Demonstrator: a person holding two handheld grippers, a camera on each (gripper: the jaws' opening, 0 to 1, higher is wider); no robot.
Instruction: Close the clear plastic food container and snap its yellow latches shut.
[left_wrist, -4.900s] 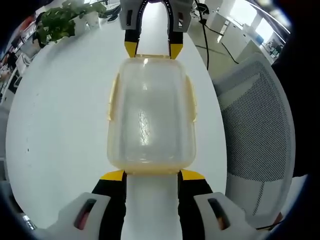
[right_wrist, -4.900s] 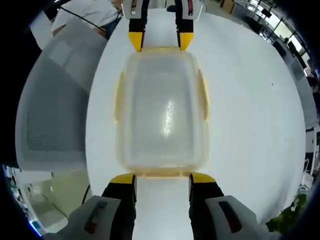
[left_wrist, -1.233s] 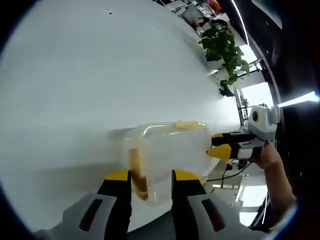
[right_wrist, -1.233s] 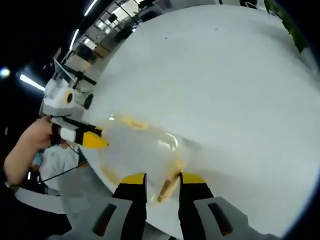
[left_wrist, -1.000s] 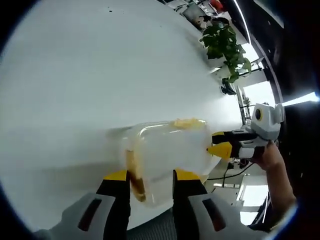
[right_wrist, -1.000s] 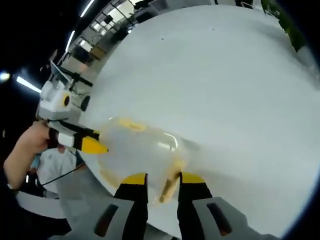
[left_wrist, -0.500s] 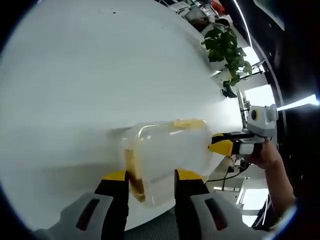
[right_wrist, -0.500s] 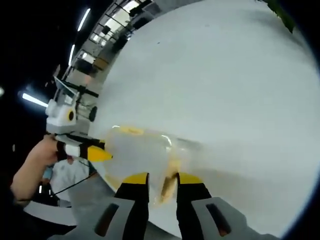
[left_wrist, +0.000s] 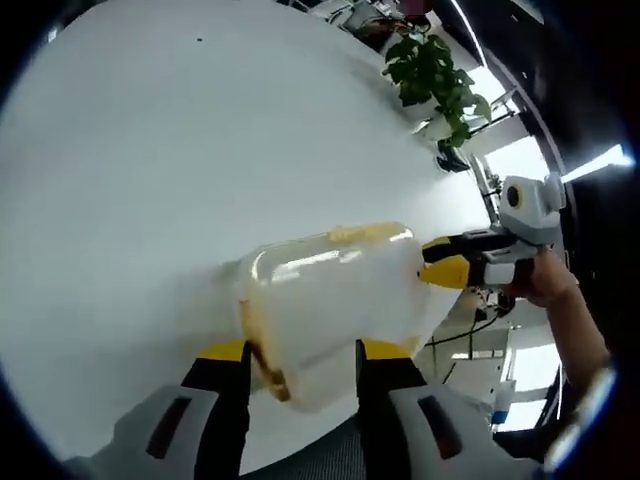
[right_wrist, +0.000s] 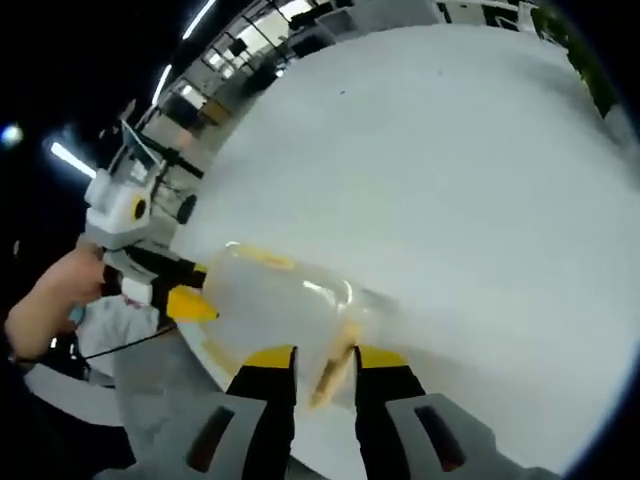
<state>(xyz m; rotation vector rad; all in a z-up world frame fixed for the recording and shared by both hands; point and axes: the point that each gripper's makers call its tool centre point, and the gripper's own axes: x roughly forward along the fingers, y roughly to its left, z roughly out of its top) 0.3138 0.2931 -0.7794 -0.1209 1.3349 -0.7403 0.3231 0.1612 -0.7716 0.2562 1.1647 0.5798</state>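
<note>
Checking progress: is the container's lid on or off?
On. The lid sits over the clear container; a yellow latch lies between the right gripper jaws. Latched: cannot tell.

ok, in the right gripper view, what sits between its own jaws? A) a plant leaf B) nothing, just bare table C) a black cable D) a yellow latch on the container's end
D: the right gripper has its jaws on either side of a yellow latch at the near end of the clear container.
</note>
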